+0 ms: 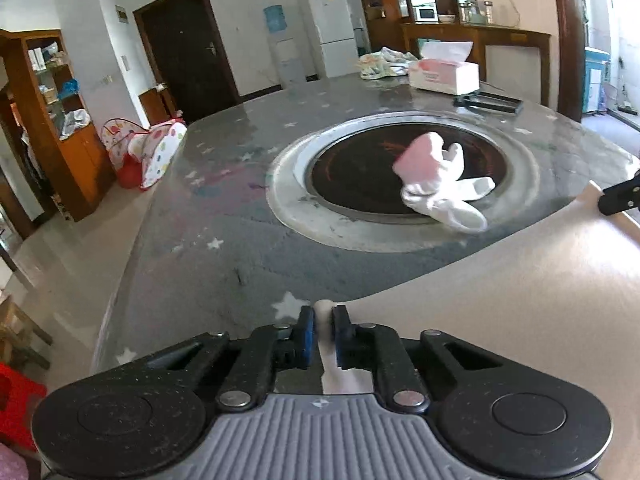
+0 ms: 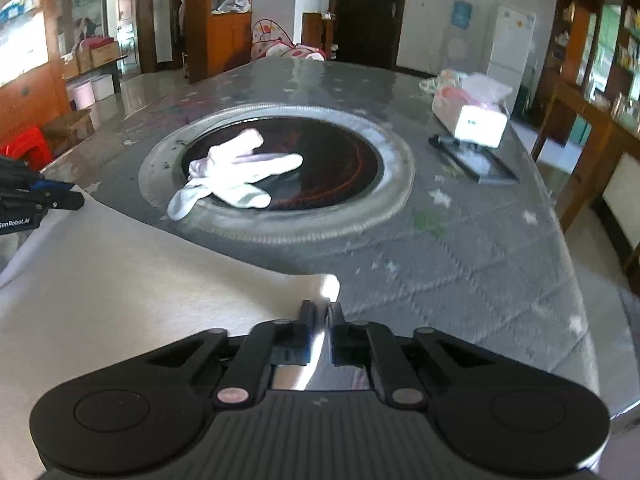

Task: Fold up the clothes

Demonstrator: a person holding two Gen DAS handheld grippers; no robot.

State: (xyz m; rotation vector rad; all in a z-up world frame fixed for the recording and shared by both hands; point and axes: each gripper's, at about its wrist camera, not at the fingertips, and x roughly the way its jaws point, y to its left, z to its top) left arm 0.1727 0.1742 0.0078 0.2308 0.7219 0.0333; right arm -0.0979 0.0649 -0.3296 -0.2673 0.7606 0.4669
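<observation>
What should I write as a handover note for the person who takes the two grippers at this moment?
Left gripper: jaws shut on one corner of the beige cloth.
Right gripper: jaws shut on another corner of the same cloth, which stretches between the two grippers over the near part of the table.
Small pink and white garment: loose and crumpled on the dark round plate in the table's middle, not folded.
Tissue box: at the far edge, out of the way.
Done: both corners are gripped. Left: probably fold the cloth, then the small garment.
</observation>
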